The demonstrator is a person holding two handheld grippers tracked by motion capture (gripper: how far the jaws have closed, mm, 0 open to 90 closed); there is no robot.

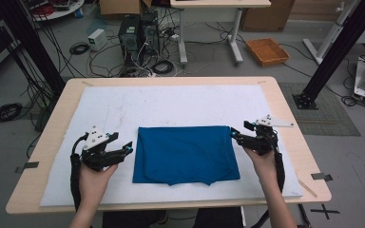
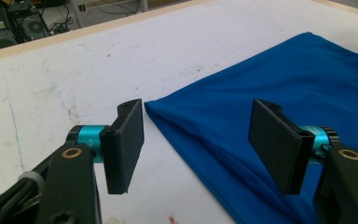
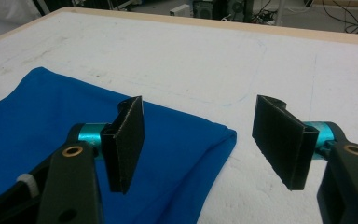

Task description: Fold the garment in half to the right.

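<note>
A: While both grippers hover, where lies the folded blue fabric cloth (image 1: 185, 154)?
B: Between them; left gripper (image 1: 123, 151) and right gripper (image 1: 236, 136), jaws apart, flank its far corners over the white mat (image 1: 171, 104).

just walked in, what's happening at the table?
A person holds a hand-held gripper in each hand at either side of a folded blue cloth lying on the white mat. The left hand-held gripper is open, its jaws straddling the cloth's left edge near the far corner. The right hand-held gripper is open too, at the right far corner. Neither has gripped the cloth.
</note>
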